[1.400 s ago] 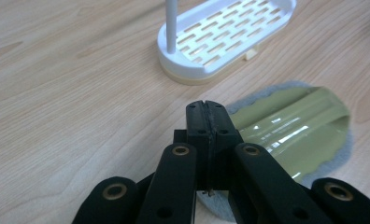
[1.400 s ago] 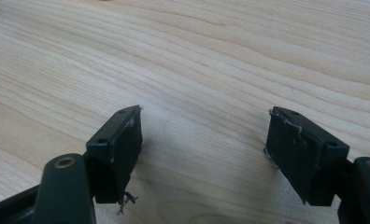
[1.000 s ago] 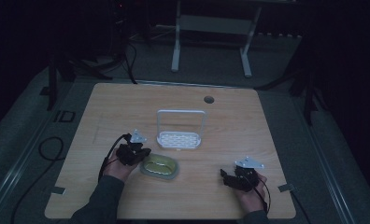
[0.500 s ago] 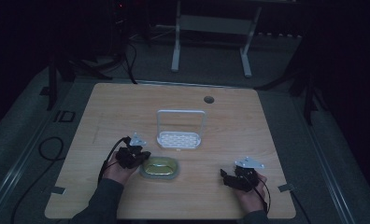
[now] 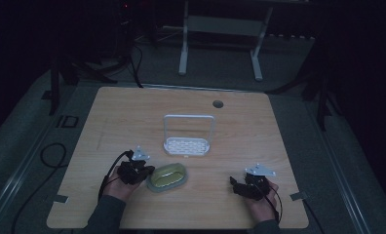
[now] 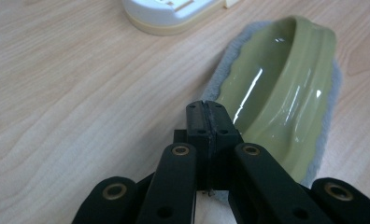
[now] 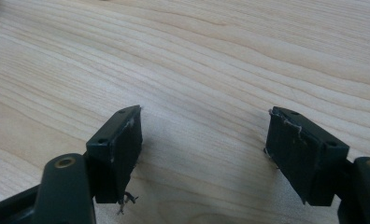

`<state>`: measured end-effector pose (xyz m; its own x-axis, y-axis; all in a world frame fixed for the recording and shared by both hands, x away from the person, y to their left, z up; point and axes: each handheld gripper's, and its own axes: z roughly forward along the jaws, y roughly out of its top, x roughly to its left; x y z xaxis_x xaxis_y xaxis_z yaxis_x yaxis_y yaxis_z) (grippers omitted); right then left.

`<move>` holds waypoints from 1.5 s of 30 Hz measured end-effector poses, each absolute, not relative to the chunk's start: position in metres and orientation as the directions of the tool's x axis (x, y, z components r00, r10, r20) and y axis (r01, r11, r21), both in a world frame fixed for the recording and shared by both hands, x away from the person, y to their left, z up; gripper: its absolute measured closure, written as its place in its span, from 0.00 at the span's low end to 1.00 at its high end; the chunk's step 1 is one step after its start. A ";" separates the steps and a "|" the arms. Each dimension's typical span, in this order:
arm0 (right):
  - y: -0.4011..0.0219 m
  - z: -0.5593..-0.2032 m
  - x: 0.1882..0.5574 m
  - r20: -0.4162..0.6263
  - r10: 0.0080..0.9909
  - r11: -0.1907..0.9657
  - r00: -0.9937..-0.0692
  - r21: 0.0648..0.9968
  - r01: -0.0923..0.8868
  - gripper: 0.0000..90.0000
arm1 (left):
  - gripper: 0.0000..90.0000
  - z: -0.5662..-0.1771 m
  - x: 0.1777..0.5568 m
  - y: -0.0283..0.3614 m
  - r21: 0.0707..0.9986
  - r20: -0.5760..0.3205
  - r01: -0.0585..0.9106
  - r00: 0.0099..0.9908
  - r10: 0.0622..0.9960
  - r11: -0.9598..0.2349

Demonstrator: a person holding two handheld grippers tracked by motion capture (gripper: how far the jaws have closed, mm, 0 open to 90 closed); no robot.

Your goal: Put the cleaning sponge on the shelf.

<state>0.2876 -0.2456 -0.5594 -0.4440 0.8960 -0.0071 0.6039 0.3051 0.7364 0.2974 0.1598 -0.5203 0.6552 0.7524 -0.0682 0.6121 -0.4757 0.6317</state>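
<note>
We see a wooden table (image 5: 132, 117) with a round hole near its far edge, dim room around it. A white rack (image 5: 187, 139) with an upright frame and a slotted base sits mid-table. Nearer us, a green oval dish (image 5: 167, 175) lies on a grey mat (image 5: 154, 187) that shows as a thin rim around it.

Left gripper (image 5: 135, 170): in the high view it sits just left of the dish, held in the left hand (image 5: 117, 184), its cable looping back along the hand. In the left gripper view its jaws are pressed together, pads face to face with no gap, nothing visibly between them. Fingertips (image 6: 206, 114) lie right at the dish's near rim (image 6: 276, 88), where the mat edge (image 6: 220, 77) starts. We can't tell if they actually touch the rim or mat. The rack's base (image 6: 169, 14) is ahead of the fingertips and slightly left, well apart.

Right gripper (image 5: 244, 186): held in the right hand (image 5: 261, 202), well to the right of the dish. In the right gripper view its jaws stand wide apart, holding nothing, with bare table (image 7: 202, 70) between and ahead of the fingers (image 7: 120, 140). Frayed threads hang off the pad edges. The jaws are low over the wood; contact can't be judged.
</note>
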 end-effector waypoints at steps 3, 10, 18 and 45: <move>-0.246 -0.559 0.288 -0.007 0.896 0.305 -0.444 0.736 0.604 0.29 | 1.00 -0.520 0.293 0.159 0.626 -0.072 0.614 0.660 0.748 -0.481; -0.246 -0.559 0.288 -0.007 0.896 0.305 -0.444 0.737 0.603 0.29 | 1.00 -0.516 0.286 0.152 0.617 -0.078 0.606 0.682 0.727 -0.502; -0.246 -0.559 0.288 -0.007 0.896 0.305 -0.444 0.737 0.604 0.29 | 0.93 -0.505 0.286 0.148 0.610 -0.089 0.609 0.688 0.720 -0.507; -0.246 -0.559 0.288 -0.007 0.896 0.305 -0.444 0.737 0.604 0.29 | 0.76 -0.480 0.300 0.133 0.572 -0.121 0.604 0.731 0.671 -0.555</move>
